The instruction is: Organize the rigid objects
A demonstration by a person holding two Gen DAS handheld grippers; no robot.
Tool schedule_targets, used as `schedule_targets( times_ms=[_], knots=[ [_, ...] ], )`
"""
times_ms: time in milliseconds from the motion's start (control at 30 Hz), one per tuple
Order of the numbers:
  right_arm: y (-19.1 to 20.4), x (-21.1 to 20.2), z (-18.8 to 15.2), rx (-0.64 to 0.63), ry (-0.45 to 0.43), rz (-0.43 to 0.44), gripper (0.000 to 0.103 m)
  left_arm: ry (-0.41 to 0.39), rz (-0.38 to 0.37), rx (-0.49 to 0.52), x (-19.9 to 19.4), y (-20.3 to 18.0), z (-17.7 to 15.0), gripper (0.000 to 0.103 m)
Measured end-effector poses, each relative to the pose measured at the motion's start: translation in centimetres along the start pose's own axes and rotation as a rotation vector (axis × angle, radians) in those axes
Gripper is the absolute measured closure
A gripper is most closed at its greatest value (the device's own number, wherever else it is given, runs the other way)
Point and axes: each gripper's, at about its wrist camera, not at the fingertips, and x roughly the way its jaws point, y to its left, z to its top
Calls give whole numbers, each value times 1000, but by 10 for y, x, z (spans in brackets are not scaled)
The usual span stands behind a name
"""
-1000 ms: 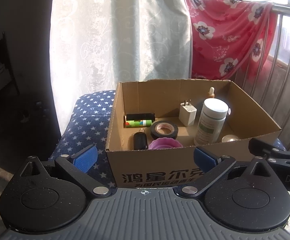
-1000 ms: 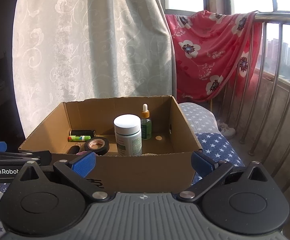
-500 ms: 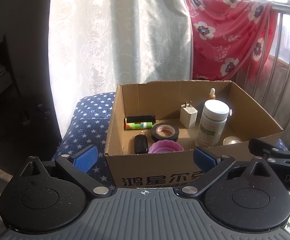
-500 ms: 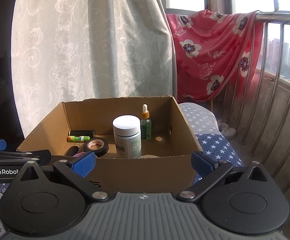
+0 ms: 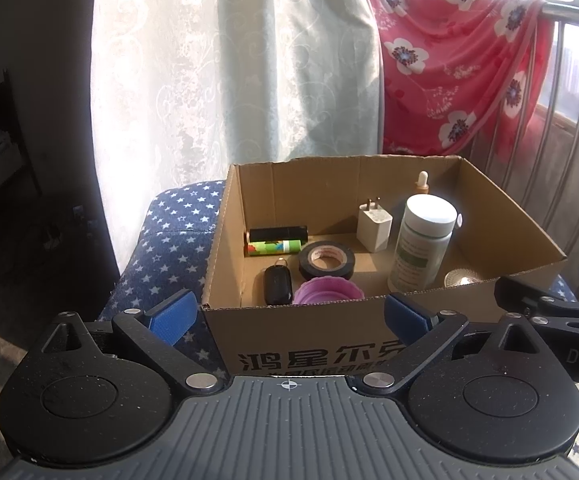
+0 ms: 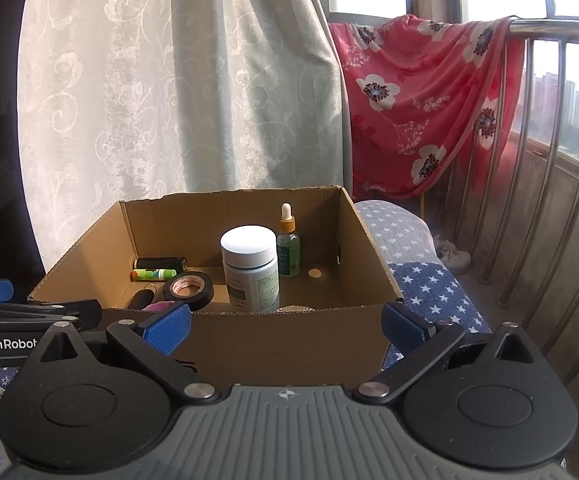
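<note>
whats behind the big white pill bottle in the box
From the right wrist view, a green dropper bottle stands just behind the white-capped bottle. Its lower left side is hidden by the bottle.

Both grippers' fingers (image 5: 171, 315) spread, empty.

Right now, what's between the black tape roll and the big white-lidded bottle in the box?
Just bare cardboard floor. In the left wrist view, the black tape roll and the white-lidded bottle stand apart, with only the floor of the box between them.

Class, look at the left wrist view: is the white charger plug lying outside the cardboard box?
No, the white charger plug stands inside the cardboard box, near its back wall, beside the white-capped bottle.
</note>
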Motion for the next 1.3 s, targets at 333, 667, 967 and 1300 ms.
schedule_targets(
  times_ms=[333,667,967,1300],
  knots=[
    [-1,0,0,1,3,-2,0,0,0,1,-1,-1,-1,3],
    [-1,-1,0,-1,2,-2,0,0,0,1,0,0,-1,3],
    [0,0,0,-3,3,-4,0,4,1,0,-1,-1,-1,3],
    [3,-1,1,-10,9,-8,0,9,-1,-3,-2,-1,0,3]
  ],
)
